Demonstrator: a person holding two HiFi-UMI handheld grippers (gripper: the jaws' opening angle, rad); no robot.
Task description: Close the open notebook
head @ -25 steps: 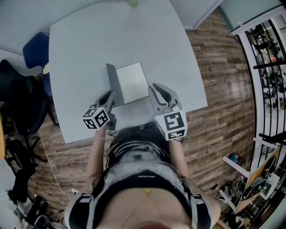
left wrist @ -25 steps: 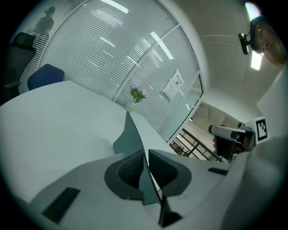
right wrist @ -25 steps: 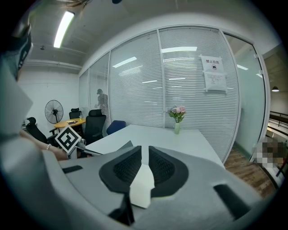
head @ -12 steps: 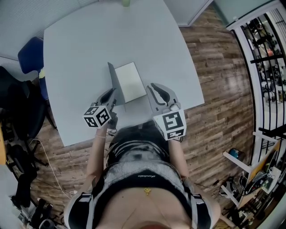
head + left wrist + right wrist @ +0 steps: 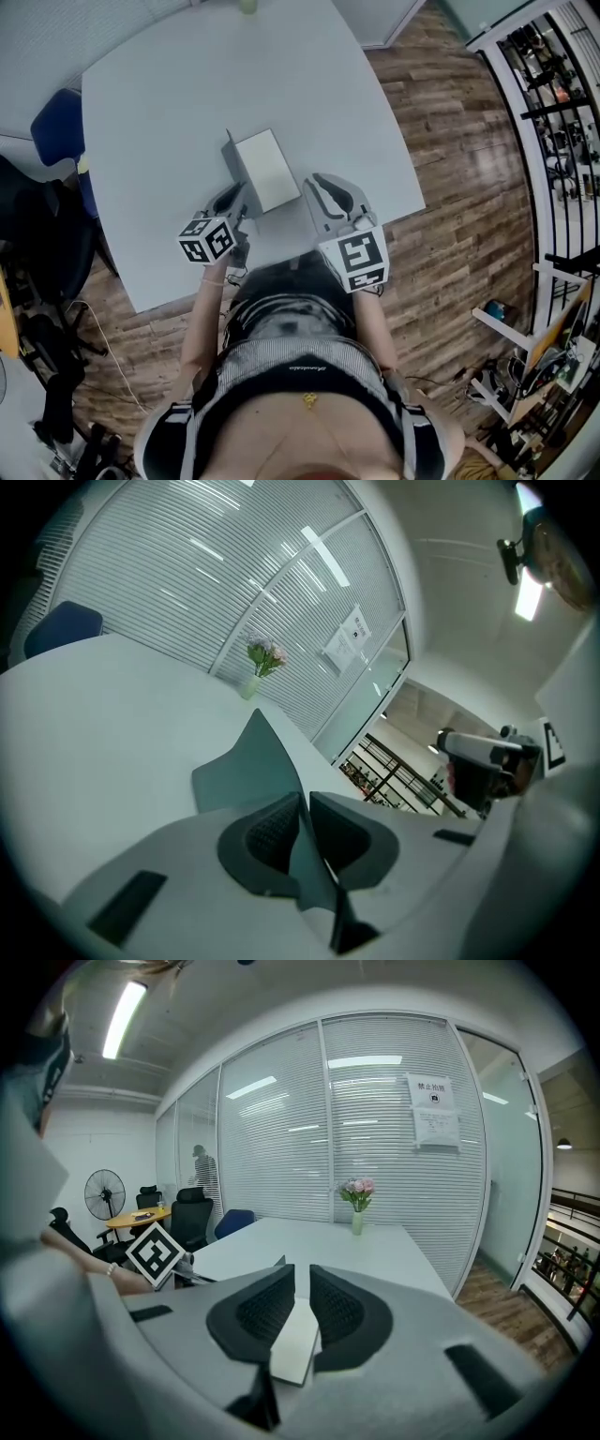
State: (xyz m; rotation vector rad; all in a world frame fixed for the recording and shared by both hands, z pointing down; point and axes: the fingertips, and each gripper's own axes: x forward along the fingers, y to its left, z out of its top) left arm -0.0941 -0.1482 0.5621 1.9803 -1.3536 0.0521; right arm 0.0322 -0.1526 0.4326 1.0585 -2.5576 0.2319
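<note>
The notebook (image 5: 269, 167) lies on the grey table (image 5: 178, 84), its white page facing up. Its grey cover (image 5: 236, 169) stands lifted along the left side. My left gripper (image 5: 234, 199) is shut on the cover's near edge. In the left gripper view the cover (image 5: 246, 763) rises from between the pads of that gripper (image 5: 302, 806). My right gripper (image 5: 324, 185) hovers just right of the notebook's near corner, apart from it, jaws shut on nothing. In the right gripper view the white page (image 5: 296, 1342) shows below the right gripper (image 5: 302, 1283).
A vase of flowers (image 5: 356, 1200) stands at the table's far edge (image 5: 247, 5). A blue chair (image 5: 54, 127) and dark chairs (image 5: 37, 234) are left of the table. Wood floor (image 5: 450, 187) lies to the right. Glass walls with blinds (image 5: 375, 1119) close off the room.
The left gripper has moved a little right with the cover, which stands steeper over the page, so less white page shows. The right gripper has kept its place.
</note>
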